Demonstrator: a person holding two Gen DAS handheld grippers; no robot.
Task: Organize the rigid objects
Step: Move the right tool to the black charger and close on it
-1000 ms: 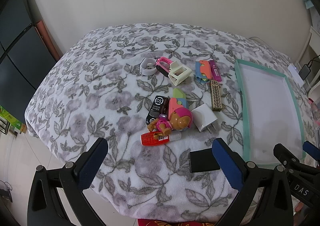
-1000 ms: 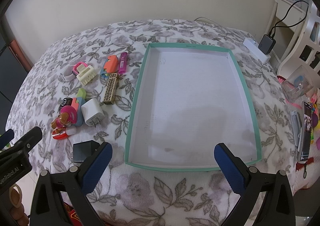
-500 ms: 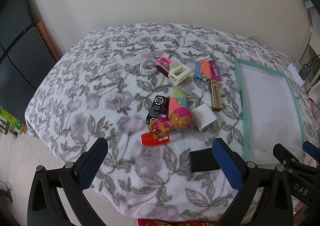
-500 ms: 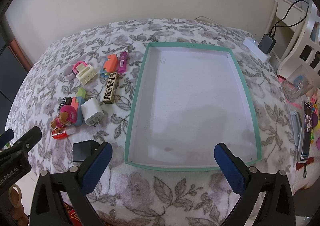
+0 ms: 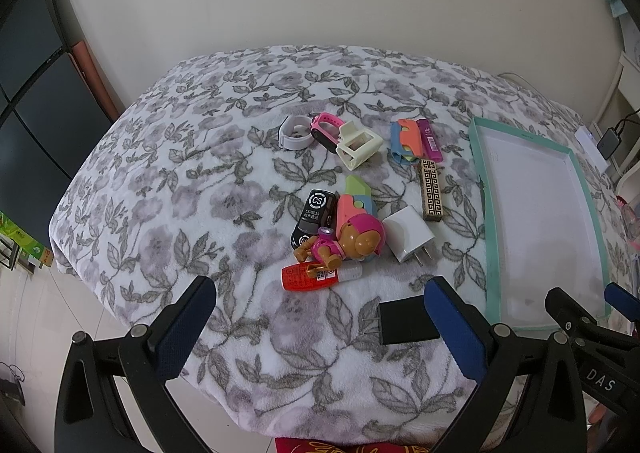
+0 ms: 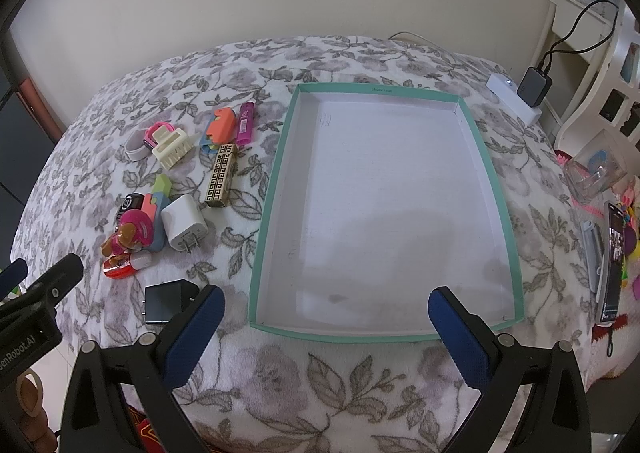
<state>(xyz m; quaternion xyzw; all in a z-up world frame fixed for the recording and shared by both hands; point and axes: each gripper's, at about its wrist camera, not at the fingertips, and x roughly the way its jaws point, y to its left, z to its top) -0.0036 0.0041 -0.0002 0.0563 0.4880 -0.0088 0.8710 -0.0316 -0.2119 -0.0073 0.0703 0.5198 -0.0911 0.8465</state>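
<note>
Left wrist: "CS EXPRESS" toy car [image 5: 313, 217] (black)

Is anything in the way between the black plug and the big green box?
No, nothing visible is. Only bare flowery blanket lies between the black plug and the green box. The box holds nothing yet.

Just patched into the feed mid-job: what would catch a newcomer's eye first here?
The big teal-rimmed tray, bare white inside, on the floral blanket ahead of the open right gripper. To its left lies a bright clutter of small objects, the pink toy dog most vivid, with a black charger nearest the open left gripper.
</note>
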